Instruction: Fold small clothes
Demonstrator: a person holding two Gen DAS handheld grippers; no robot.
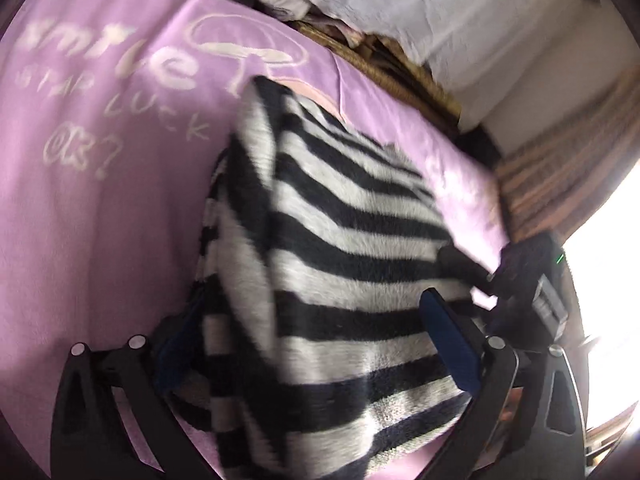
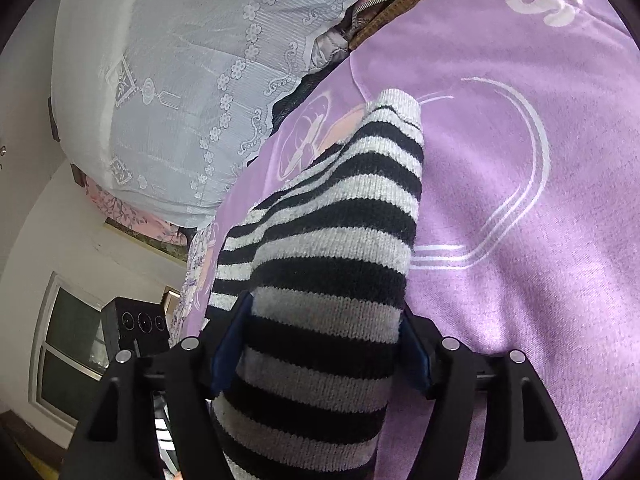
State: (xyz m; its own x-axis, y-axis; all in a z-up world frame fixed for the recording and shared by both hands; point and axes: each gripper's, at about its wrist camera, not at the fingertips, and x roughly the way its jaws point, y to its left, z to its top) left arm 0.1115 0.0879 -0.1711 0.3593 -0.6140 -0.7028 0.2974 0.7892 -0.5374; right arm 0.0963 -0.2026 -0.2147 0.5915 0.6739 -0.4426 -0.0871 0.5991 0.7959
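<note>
A: Lying on the purple blanket, the striped garment was folded into a long band. Which way did its long axis run?

B: In the left wrist view, the axis ran from the near edge up toward the printed "smile" lettering. In the right wrist view, the ribbed cuff pointed away from the camera.

A: State of the left tongs?

B: Spread wide, one blue pad on each side of the band; the picture was blurred and no pressing contact showed.

A: And the right tongs?

B: Partly closed, both pads bearing on the sides of the striped garment and gripping it.

A: Any containers?

B: None identifiable. A white lace cloth lay beyond the blanket.
</note>
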